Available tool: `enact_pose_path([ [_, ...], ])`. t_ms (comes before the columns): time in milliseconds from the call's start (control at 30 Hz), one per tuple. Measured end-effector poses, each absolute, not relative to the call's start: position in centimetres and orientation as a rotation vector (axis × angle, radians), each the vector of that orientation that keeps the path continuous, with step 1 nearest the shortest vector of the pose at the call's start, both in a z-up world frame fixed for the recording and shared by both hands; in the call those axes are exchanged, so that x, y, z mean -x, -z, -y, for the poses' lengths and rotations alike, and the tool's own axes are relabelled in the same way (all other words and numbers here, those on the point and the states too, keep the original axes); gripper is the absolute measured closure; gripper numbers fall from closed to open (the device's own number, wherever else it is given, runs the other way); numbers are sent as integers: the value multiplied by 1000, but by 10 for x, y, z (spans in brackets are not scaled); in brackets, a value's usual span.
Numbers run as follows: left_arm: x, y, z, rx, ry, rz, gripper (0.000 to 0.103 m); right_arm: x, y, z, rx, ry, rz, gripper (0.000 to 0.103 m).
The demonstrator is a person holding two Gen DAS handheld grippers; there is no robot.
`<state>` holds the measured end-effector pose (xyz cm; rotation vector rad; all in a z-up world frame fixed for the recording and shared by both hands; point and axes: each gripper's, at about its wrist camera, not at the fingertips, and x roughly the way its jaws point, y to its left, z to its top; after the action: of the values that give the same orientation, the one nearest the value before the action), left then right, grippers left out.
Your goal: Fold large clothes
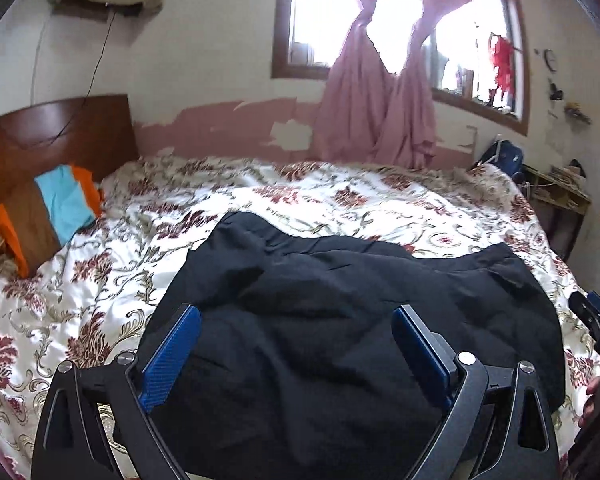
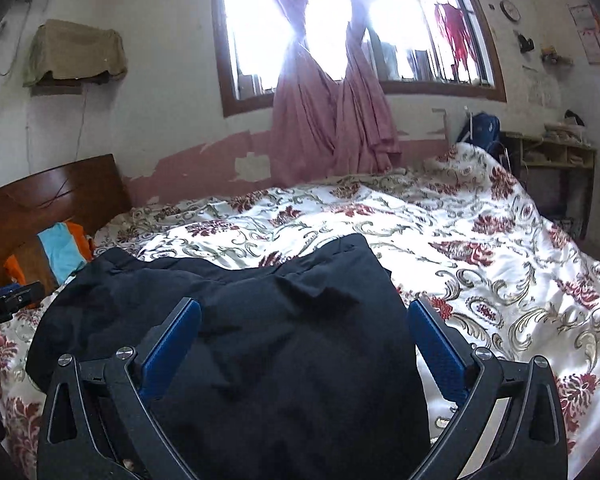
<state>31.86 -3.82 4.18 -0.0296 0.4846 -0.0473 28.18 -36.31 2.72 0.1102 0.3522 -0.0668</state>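
both jaws wide, holding nothing

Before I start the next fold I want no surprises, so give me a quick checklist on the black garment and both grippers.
1. Left gripper open, nothing between its pads: ok.
2. Right gripper open, nothing between its pads: ok.
3. Black garment lying on the floral bedspread, released: ok.
4. Garment smooth: not ok, creases and a raised bulge run across it.
5. Near edge of the garment in sight: cannot tell, the gripper bodies hide it.
6. Striped pillow clear of the garment: ok, it sits apart by the headboard.
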Motion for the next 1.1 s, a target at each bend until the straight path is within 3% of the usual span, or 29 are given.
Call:
enact_pose_path([
  [600, -243, -63, 57, -20, 37, -289, 6, -222, -51, 325, -94, 21, -214, 2],
  [1100, -188, -70, 56, -16, -28, -257, 6, -164, -63, 304, -98, 9, -124, 2],
])
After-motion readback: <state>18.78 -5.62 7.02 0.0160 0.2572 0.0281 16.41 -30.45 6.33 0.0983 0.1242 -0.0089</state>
